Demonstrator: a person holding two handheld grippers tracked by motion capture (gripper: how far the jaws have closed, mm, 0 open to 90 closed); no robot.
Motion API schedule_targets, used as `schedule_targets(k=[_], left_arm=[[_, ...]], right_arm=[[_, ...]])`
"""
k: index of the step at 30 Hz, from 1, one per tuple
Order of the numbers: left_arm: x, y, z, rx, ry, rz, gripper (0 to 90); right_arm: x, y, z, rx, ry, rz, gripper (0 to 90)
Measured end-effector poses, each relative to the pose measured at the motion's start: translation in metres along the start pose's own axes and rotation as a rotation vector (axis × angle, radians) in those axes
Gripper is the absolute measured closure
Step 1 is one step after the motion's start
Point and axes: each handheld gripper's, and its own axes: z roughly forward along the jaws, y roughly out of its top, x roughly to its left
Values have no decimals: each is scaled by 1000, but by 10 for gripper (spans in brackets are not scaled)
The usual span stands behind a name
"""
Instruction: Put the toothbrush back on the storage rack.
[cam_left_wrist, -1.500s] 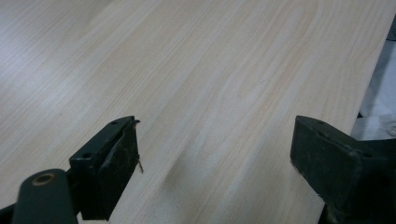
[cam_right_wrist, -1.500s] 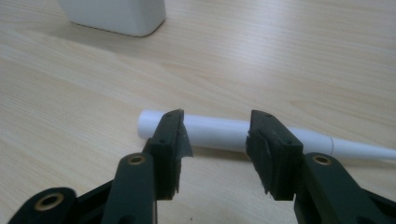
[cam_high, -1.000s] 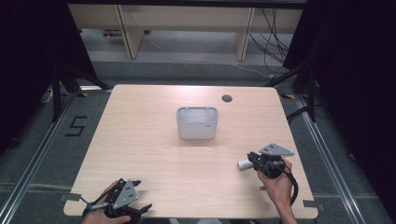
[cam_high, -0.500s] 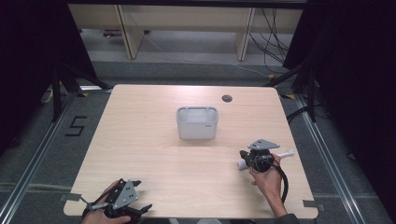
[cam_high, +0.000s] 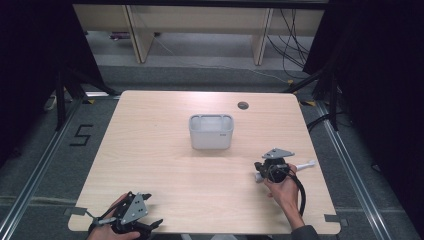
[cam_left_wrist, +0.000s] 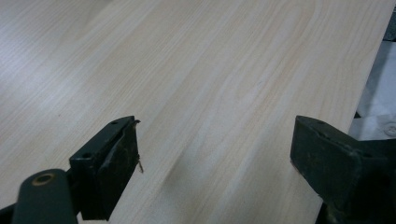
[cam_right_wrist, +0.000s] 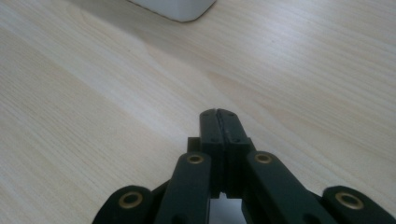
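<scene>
The left gripper (cam_high: 131, 216) rests unmoved at the counter's (cam_high: 160, 150) near left corner, jaws spread over bare wood. The white tub (cam_high: 211, 131) sits mid-counter. The right gripper (cam_high: 270, 169) has shifted leftward toward it, jaws pressed together; a white stick (cam_high: 305, 164) lies touching or just under it, apparently ungrasped.

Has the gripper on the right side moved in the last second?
Yes. The right gripper has shifted leftward across the table, drawing a little nearer the white container, which has stayed put. Its jaws are closed.
</scene>
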Motion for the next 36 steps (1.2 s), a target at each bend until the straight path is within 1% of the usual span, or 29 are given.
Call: schedule_targets(k=[4, 5, 6, 7, 8, 9, 10, 12, 14, 15, 16, 17, 18, 19, 20, 21, 22, 23, 24, 25, 26, 27, 28, 29, 30, 33, 34, 35, 36], left_arm=[[0, 0, -1, -6, 0, 0, 148], [-1, 0, 0, -12, -8, -19, 148], [-1, 0, 0, -10, -6, -20, 148], [0, 0, 0, -11, -4, -2, 148], [0, 0, 0, -5, -2, -7, 148], [0, 0, 0, -5, -2, -7, 148], [-1, 0, 0, -13, -7, -18, 148], [0, 0, 0, -9, -4, -2, 148], [0, 0, -1, -5, -1, 0, 148], [-1, 0, -1, -12, -7, -13, 148], [-2, 0, 0, -12, -9, -24, 148], [0, 0, 0, -10, -3, 0, 148], [1, 0, -1, -4, -15, -3, 148], [1, 0, -1, -4, -15, -3, 148], [0, 1, -1, -5, -2, -2, 148], [0, 1, -1, -7, 3, -2, 148], [0, 1, -1, -7, 2, -4, 148], [1, 0, -1, -4, 2, 10, 148], [1, 0, -1, -7, 4, 6, 148], [0, 0, -1, -12, 0, -2, 148], [0, 0, -1, -12, 0, -2, 148], [-1, 1, -1, -14, -5, -14, 148], [0, 0, -1, -19, -3, -7, 148], [0, 0, -1, -19, -3, -7, 148], [0, 0, -1, -17, 1, -5, 148], [-1, 0, -2, -17, -4, -17, 148], [0, 0, -1, -17, -2, -5, 148], [0, 0, -1, -17, 2, -7, 148], [0, 0, -1, -17, 2, -7, 148]], right_arm=[[0, -1, 2, 6, -1, -21, 899], [2, -1, 2, 20, 11, -7, 899], [1, -2, 3, 12, 7, -25, 899], [1, -2, 3, 18, 8, -25, 899], [2, -2, 3, 23, 13, -10, 899], [2, -2, 3, 23, 13, -10, 899], [4, -4, 4, 29, 16, -4, 899], [3, -3, 3, 37, 22, -21, 899], [3, -4, 3, 36, 23, -14, 899], [4, -4, 3, 36, 26, -17, 899], [4, -5, 3, 33, 30, -42, 899], [5, -6, 2, 43, 33, -29, 899], [8, -7, 2, 36, 29, -5, 899], [7, -6, 2, 47, 41, -31, 899], [8, -7, 1, 50, 42, -25, 898], [9, -8, 1, 43, 41, -32, 898], [9, -8, 0, 51, 44, -40, 898], [9, -9, 0, 53, 48, -47, 897], [11, -10, -1, 57, 44, -33, 897], [11, -11, -2, 53, 44, -43, 897], [12, -11, -4, 64, 50, -29, 896], [11, -13, -4, 56, 51, -41, 895], [14, -15, -4, 47, 61, -11, 895], [14, -15, -4, 47, 61, -11, 895], [13, -16, -7, 79, 66, -32, 895], [12, -18, -9, 76, 75, -40, 895], [10, -19, -8, 66, 76, -64, 895], [13, -20, -11, 84, 71, -7, 895], [13, -20, -11, 84, 71, -7, 895]])
